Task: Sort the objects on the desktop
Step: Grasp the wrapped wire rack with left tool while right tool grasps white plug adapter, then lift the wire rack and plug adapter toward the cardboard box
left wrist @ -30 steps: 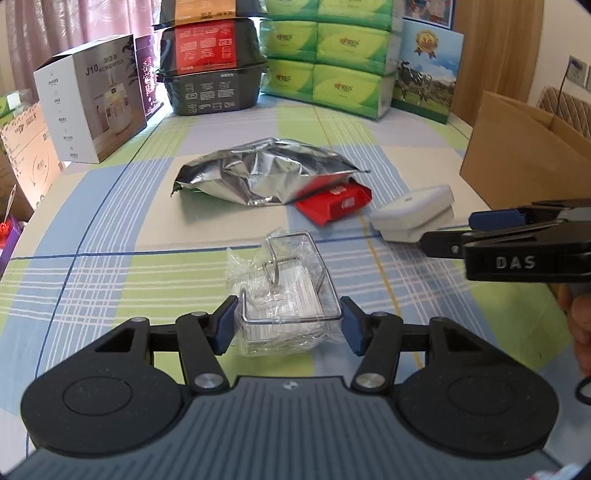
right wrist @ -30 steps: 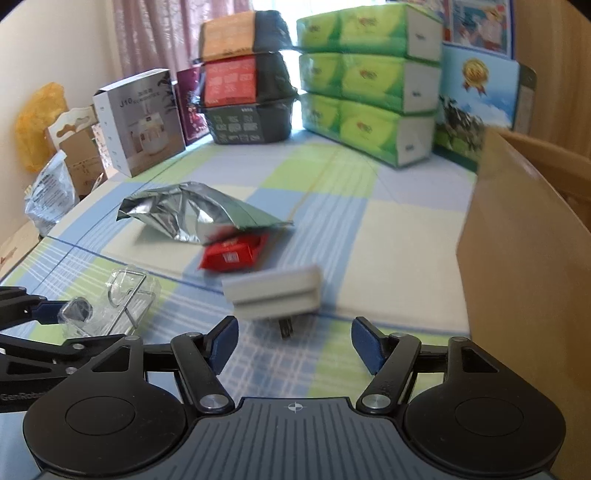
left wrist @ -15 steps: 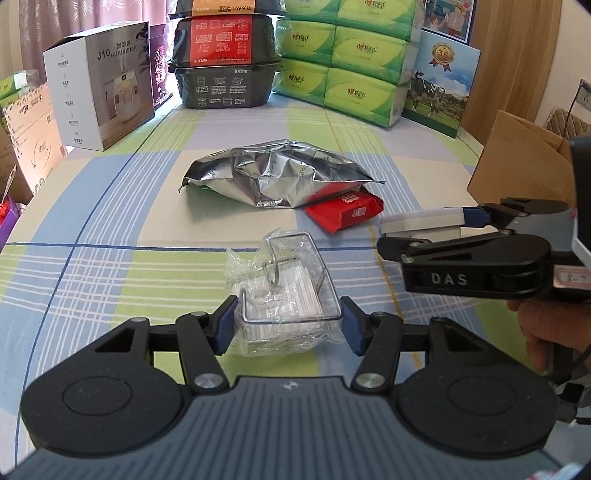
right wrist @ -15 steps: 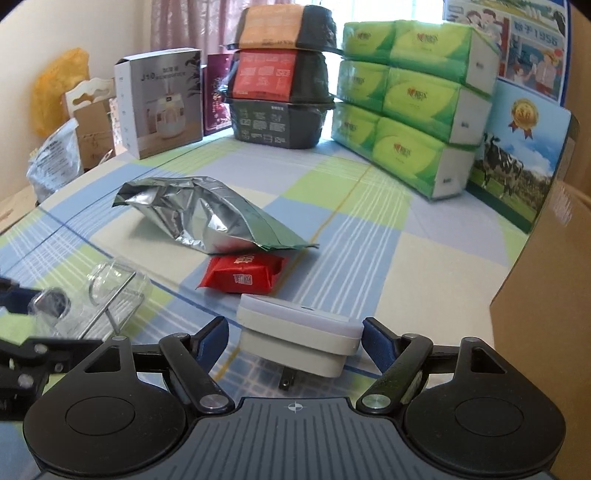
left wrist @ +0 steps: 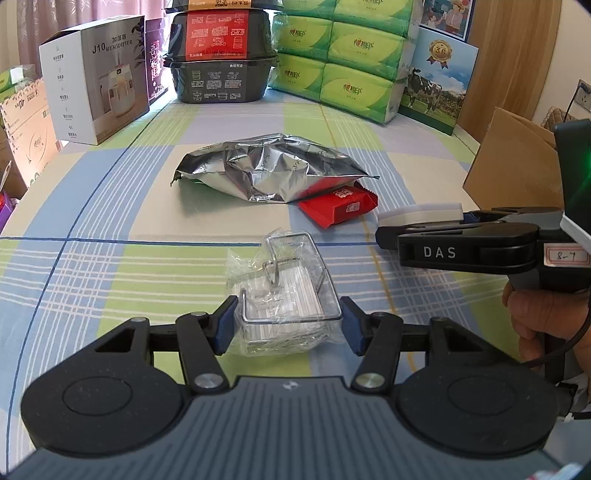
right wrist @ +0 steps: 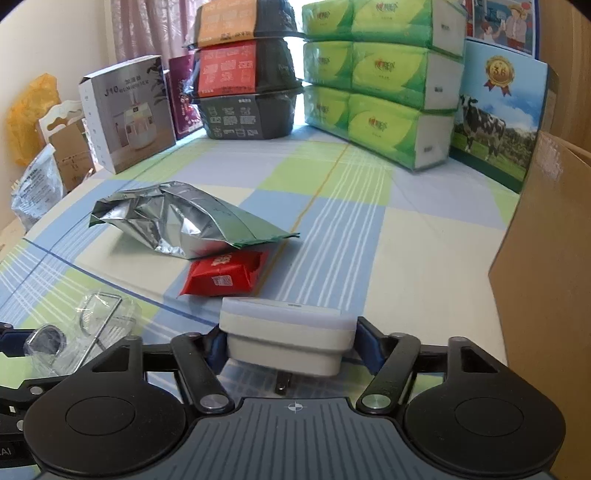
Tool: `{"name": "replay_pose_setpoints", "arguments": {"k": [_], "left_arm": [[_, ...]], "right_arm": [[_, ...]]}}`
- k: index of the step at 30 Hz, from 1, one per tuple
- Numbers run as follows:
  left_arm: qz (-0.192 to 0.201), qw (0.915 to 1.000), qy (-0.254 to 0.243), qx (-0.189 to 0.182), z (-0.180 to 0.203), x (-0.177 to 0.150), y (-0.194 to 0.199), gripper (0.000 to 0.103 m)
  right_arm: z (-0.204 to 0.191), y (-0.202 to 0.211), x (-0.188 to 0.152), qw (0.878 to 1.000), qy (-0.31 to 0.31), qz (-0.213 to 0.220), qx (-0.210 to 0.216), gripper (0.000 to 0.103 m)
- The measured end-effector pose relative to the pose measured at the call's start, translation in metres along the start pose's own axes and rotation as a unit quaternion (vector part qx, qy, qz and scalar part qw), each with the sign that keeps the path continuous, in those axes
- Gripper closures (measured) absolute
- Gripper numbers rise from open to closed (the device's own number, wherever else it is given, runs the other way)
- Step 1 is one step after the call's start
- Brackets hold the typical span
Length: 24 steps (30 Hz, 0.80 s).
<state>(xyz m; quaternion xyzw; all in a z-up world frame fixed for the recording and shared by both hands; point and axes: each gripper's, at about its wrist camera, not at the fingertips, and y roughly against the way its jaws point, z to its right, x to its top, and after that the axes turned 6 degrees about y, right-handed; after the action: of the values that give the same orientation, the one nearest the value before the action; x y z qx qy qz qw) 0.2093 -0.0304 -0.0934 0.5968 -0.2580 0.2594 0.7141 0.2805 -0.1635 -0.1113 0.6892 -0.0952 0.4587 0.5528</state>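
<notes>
Right gripper (right wrist: 289, 341): jaws clenched on the white plug adapter (right wrist: 284, 339), long axis crosswise. Cardboard box (right wrist: 546, 280) at 2 o'clock. Left gripper (left wrist: 288, 325): jaws bracket the bagged wire rack (left wrist: 284, 295); whether gripping, cannot tell.

Daylight pours in from the curtained window (right wrist: 147, 26) far beyond the claws, bright and even. The silver foil bag (left wrist: 273, 173) ahead glints with small glare patches and throws a soft shadow toward us. Everything looks sharp; straight lines bow at the dark, rounded picture corners.
</notes>
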Motion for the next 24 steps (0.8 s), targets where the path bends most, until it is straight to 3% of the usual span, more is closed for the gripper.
{"name": "replay_pose_setpoints", "arguments": {"k": [14, 24], "left_arm": [[0.006, 0.9999, 0.005, -0.015, 0.0, 0.003, 0.005, 0.05], [0.011, 0.9995, 0.01, -0.028, -0.002, -0.002, 0.019, 0.05]], "right_arm": [[-0.01, 0.028, 0.001, 1.0, 0.001, 0.006, -0.017, 0.045], [-0.015, 0.075, -0.015, 0.999, -0.008, 0.018, -0.041, 0.045]]}}
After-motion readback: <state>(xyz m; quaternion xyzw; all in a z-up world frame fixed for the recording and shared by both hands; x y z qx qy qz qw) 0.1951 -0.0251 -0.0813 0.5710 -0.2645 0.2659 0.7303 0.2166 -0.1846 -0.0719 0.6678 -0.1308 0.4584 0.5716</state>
